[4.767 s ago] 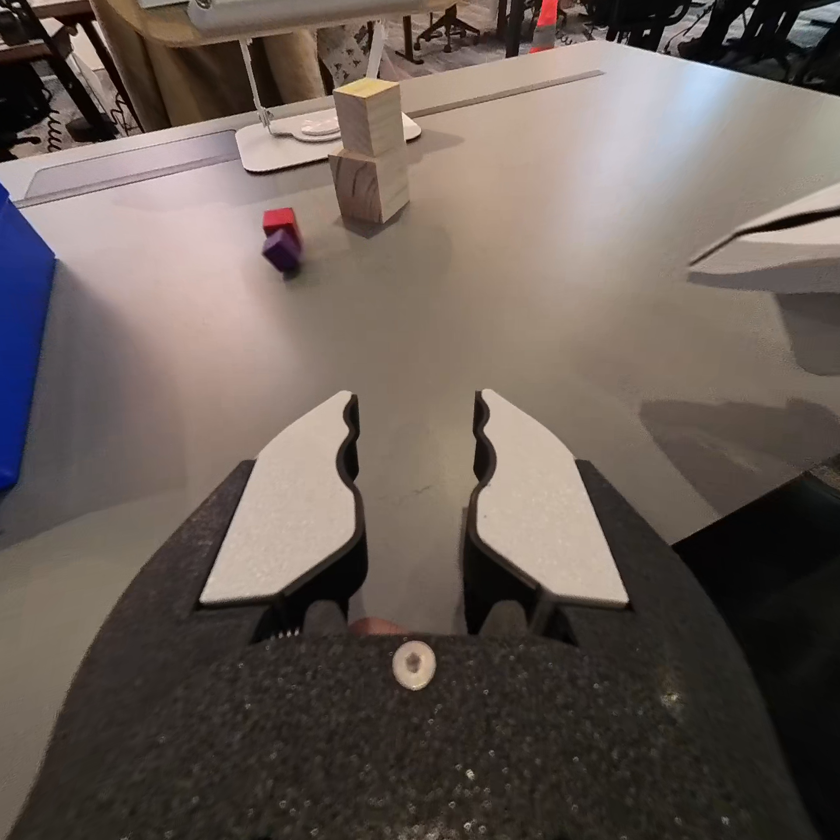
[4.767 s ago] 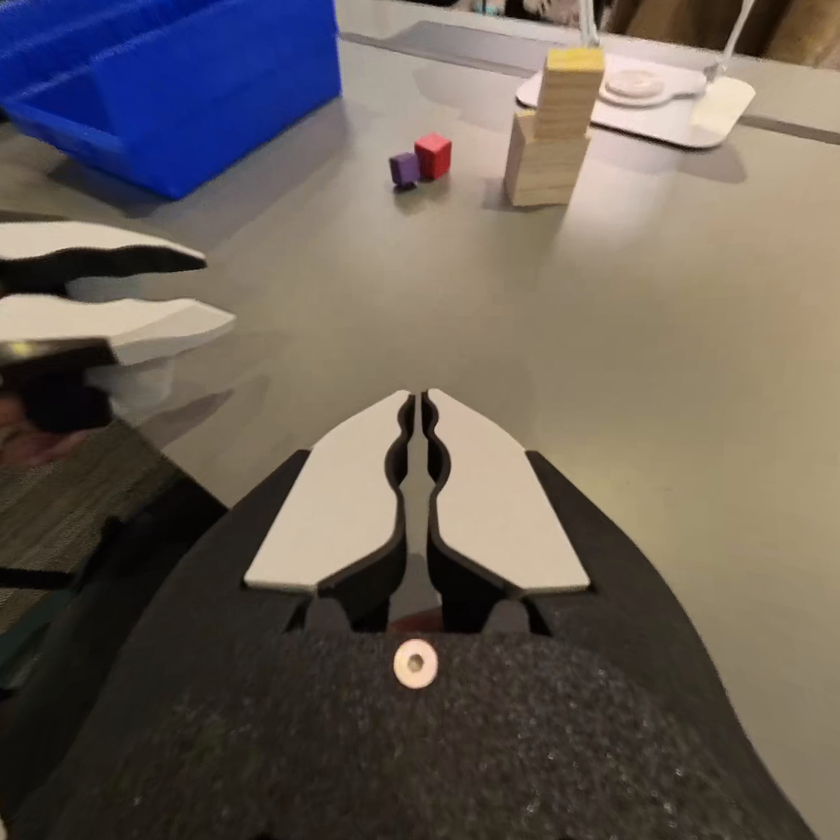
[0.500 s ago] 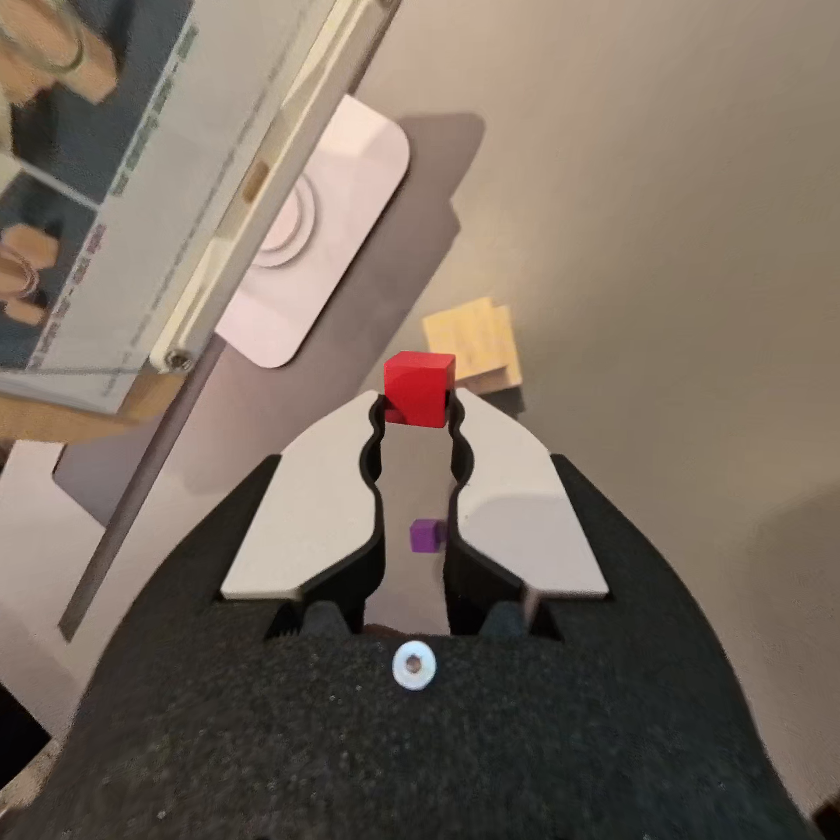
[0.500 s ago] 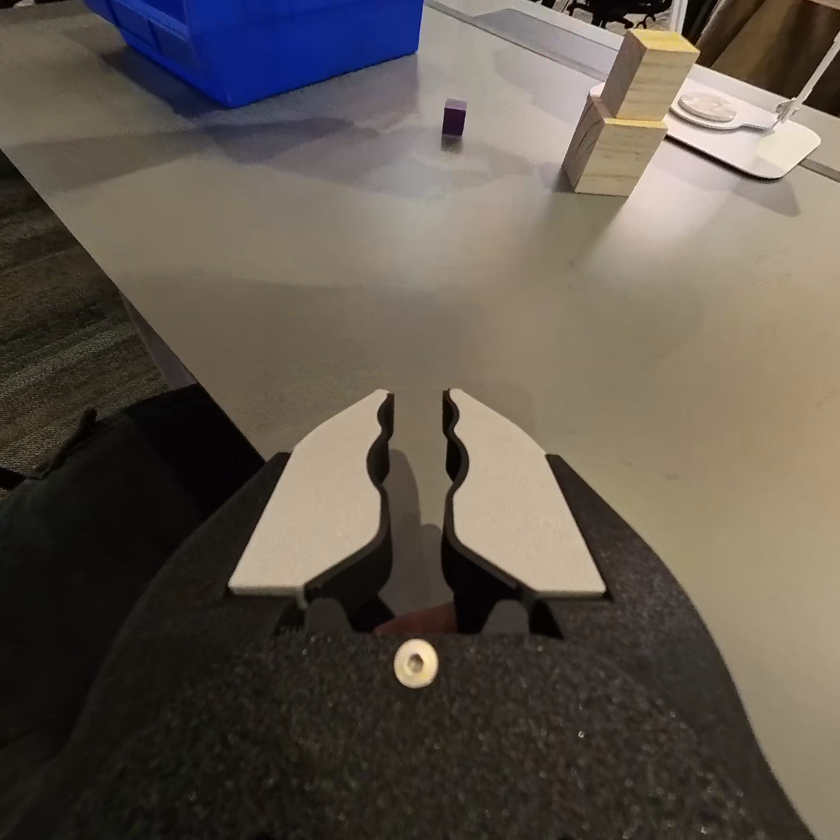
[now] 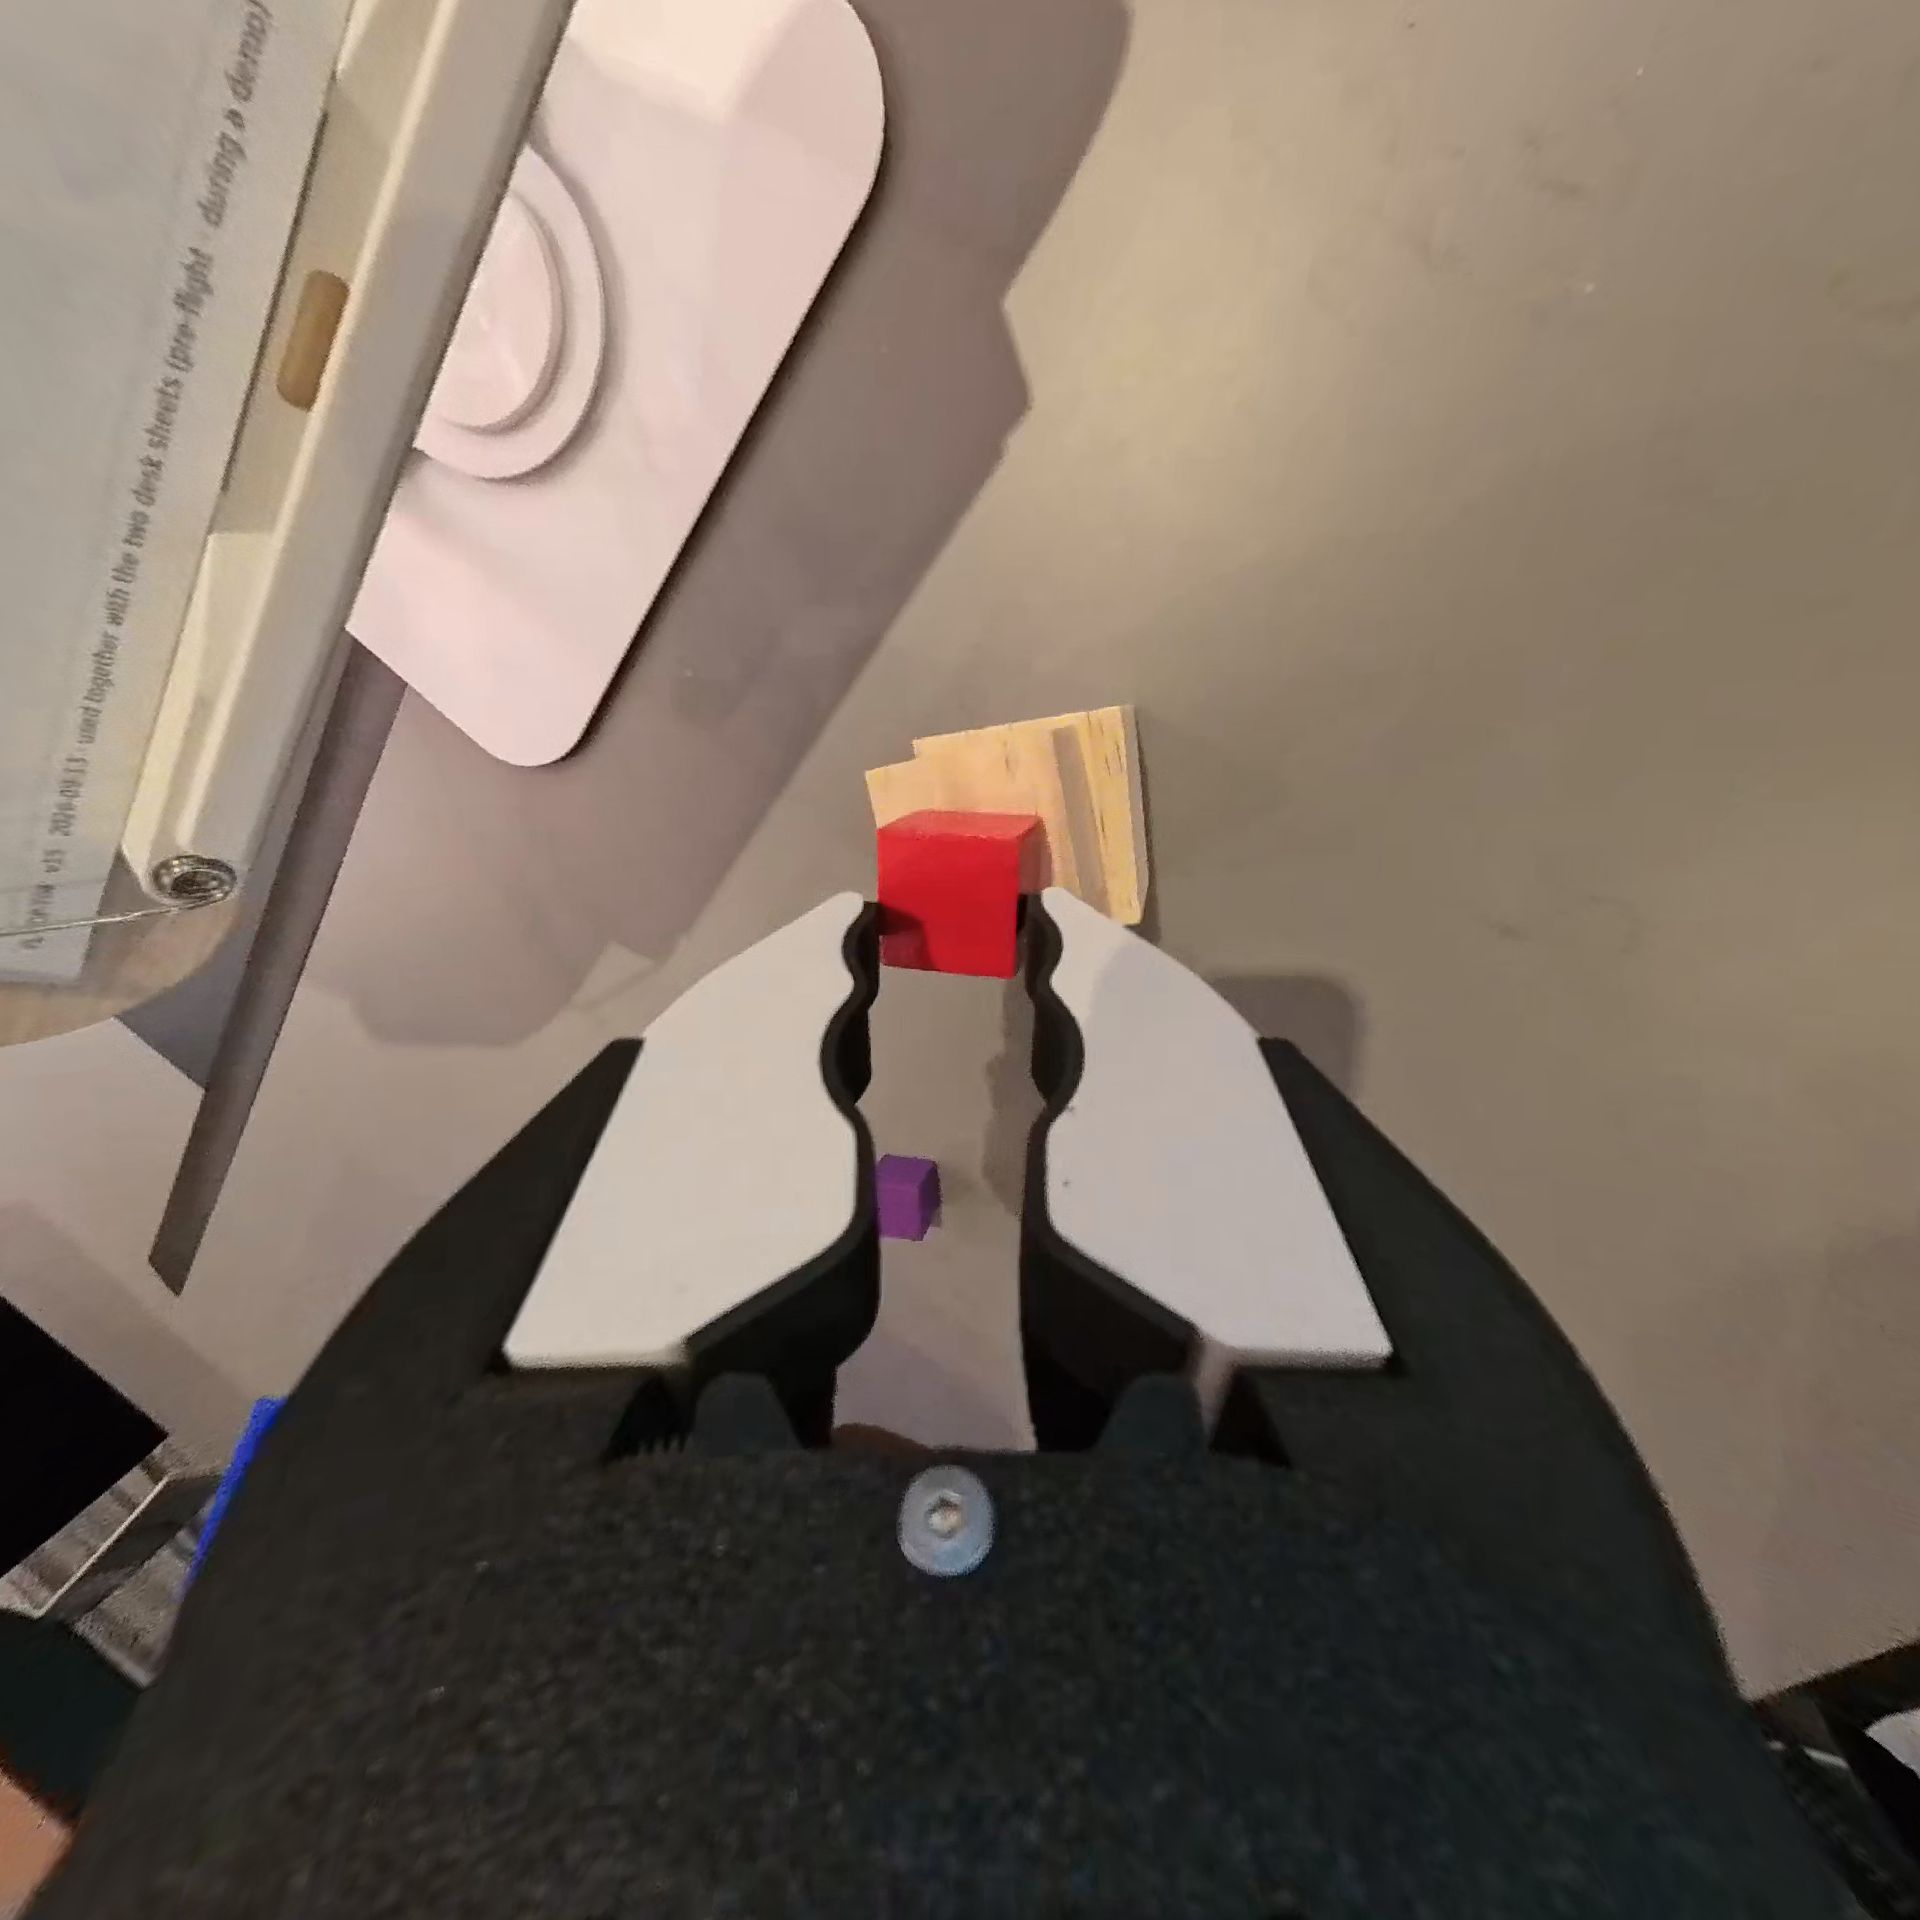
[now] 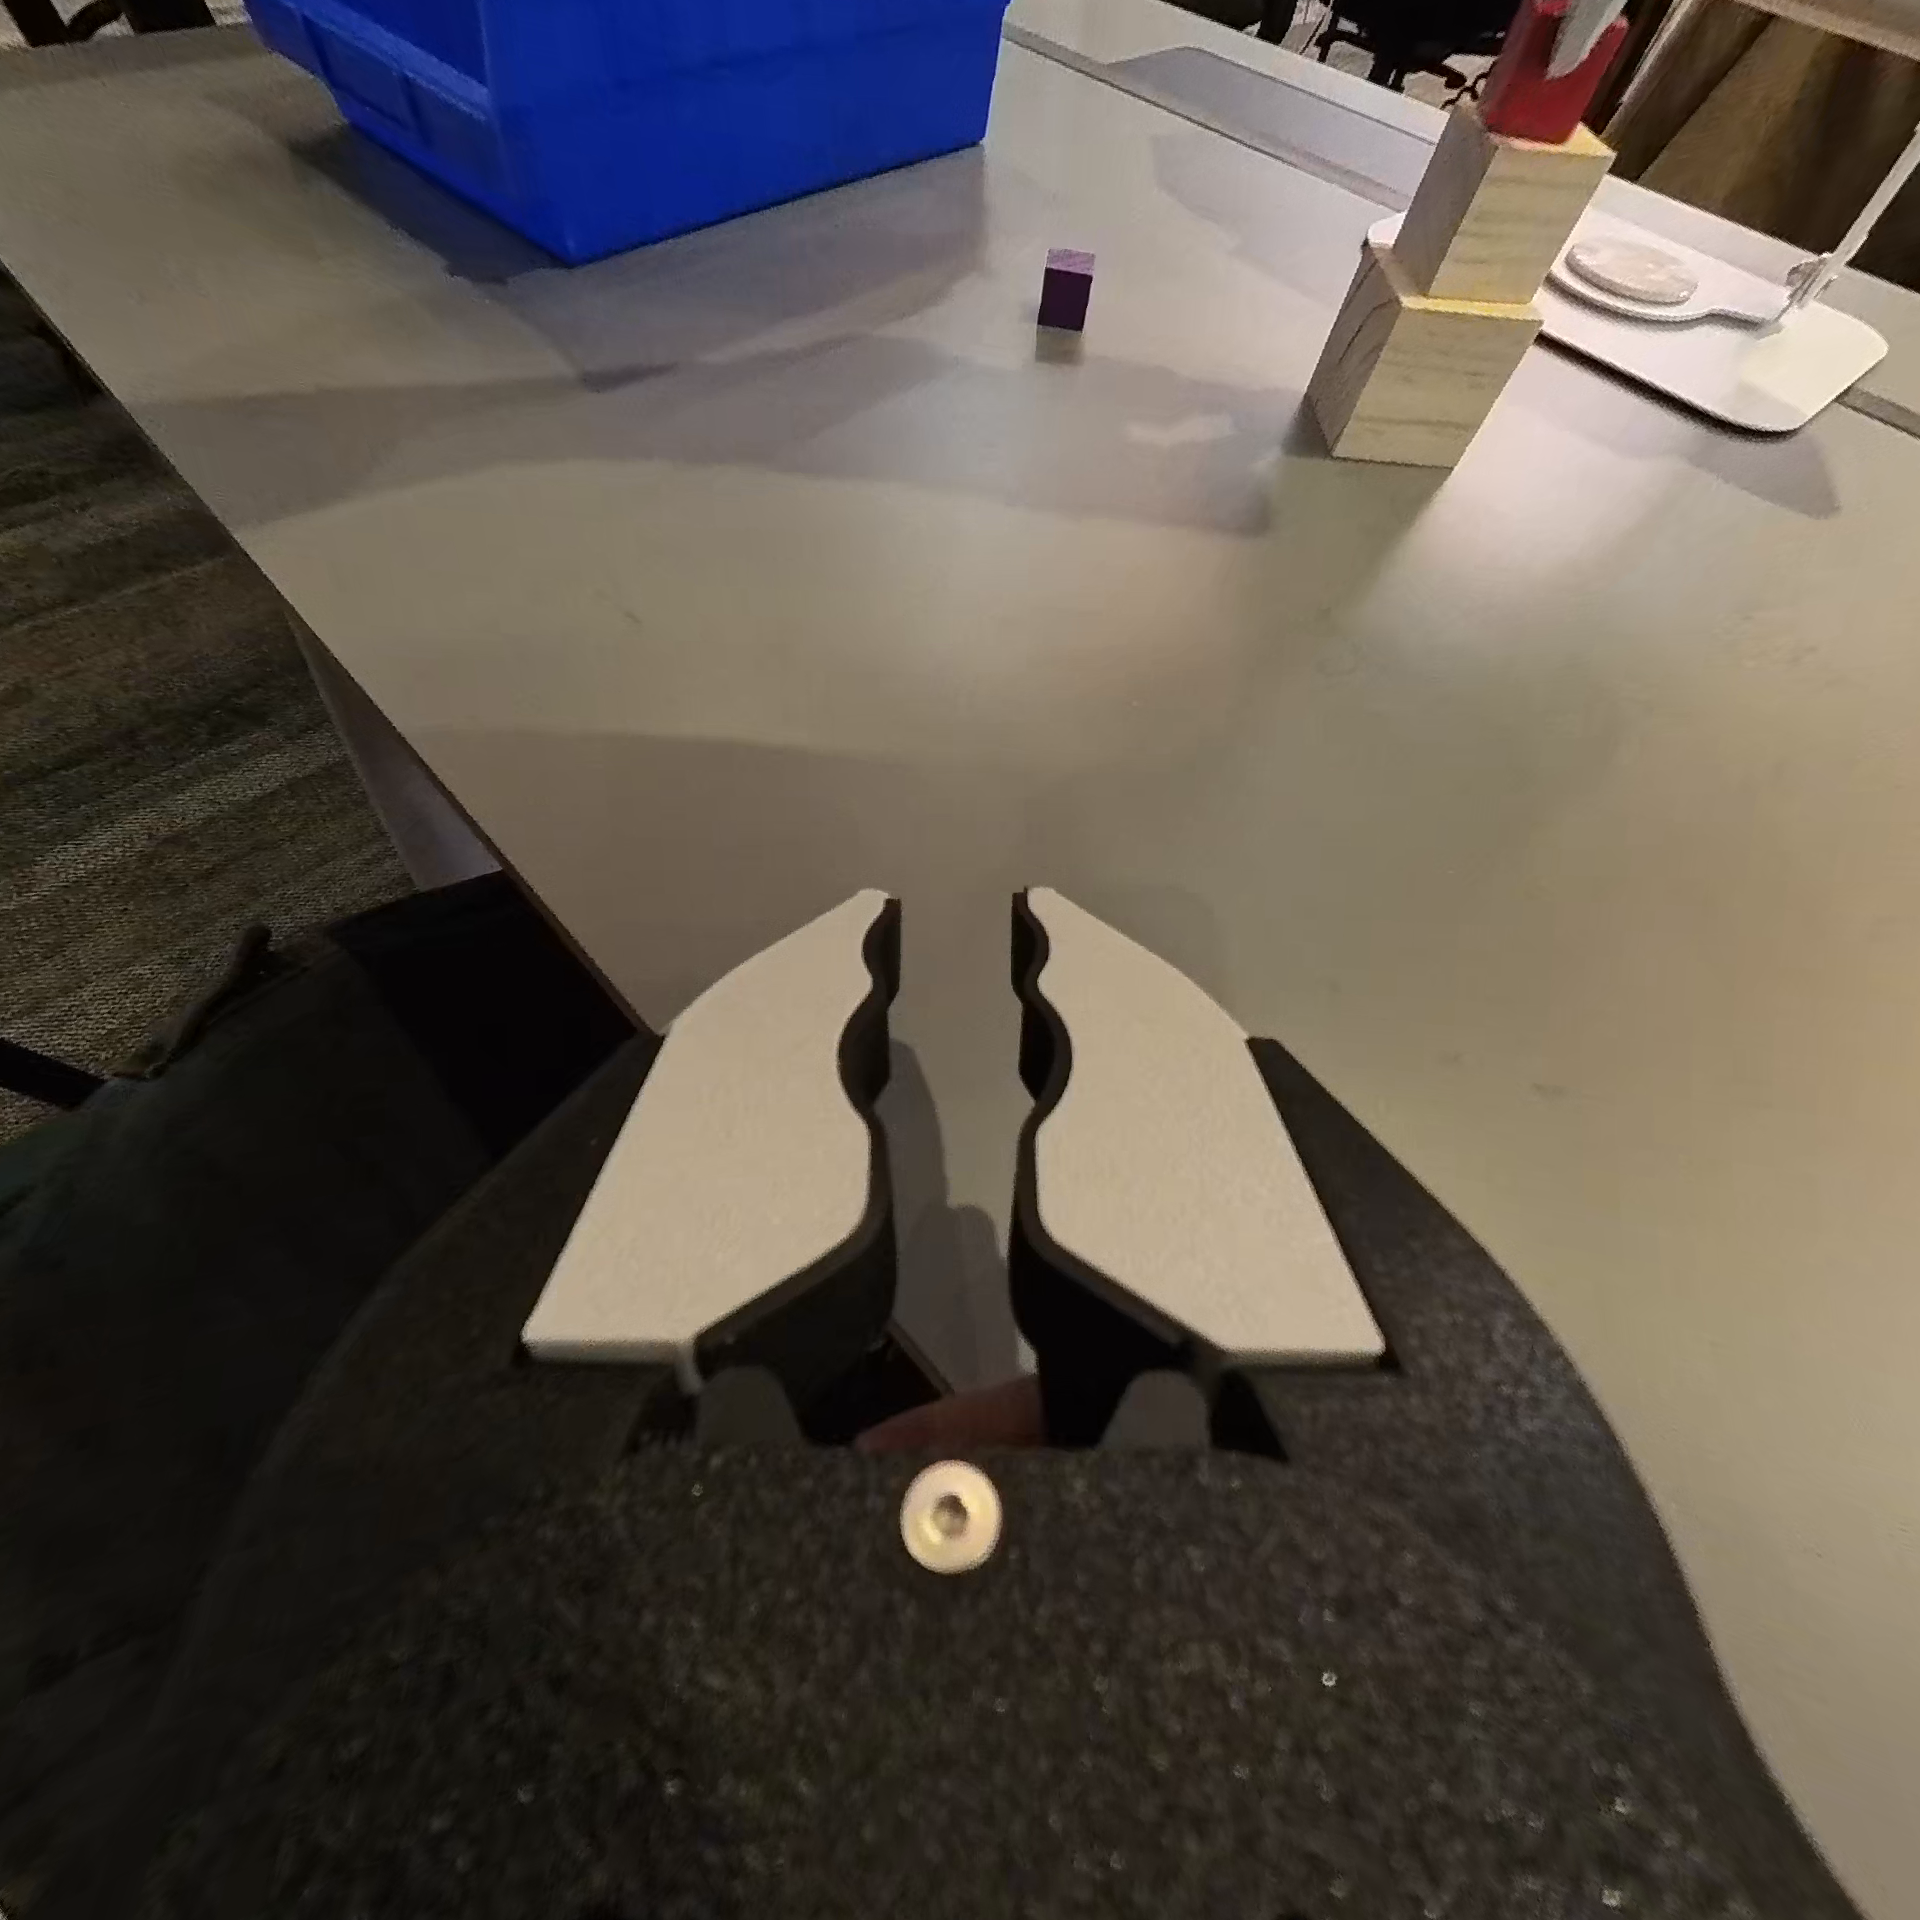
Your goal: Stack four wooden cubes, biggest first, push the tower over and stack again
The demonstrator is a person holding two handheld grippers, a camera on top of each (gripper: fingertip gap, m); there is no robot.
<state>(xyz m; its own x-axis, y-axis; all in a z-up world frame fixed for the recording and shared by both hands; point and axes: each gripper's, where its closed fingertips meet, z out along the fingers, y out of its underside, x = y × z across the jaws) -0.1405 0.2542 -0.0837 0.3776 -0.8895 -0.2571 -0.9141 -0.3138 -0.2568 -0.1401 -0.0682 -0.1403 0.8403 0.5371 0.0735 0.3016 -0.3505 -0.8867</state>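
The left gripper (image 5: pixel 951 914) is pinching the red cube (image 5: pixel 954 896) between its two fingertips, with the jaws pressed on the cube's sides. It is looking straight down, and the red cube is hanging over the yellow-topped cube (image 5: pixel 1023 790), which is sitting on the biggest wooden cube (image 5: pixel 1103 831). In the right wrist view the red cube (image 6: pixel 1540 78) is appearing just at the top of this two-cube tower; whether it is already touching the upper cube (image 6: pixel 1496 213) I cannot tell. The lower cube (image 6: pixel 1408 369) is standing on the grey table (image 6: pixel 1143 675). The purple cube (image 5: pixel 904 1197) is lying alone on the table below the left gripper, apart from the tower.

The right gripper (image 6: pixel 956 914) is holding nothing; its jaws are spread a little, with a narrow gap between them, and it is hanging low over the near edge of the table, well apart from the tower. A white stand base (image 6: pixel 1714 312) is lying just behind the tower, and a blue bin (image 6: pixel 644 114) is standing at the far left of the table.
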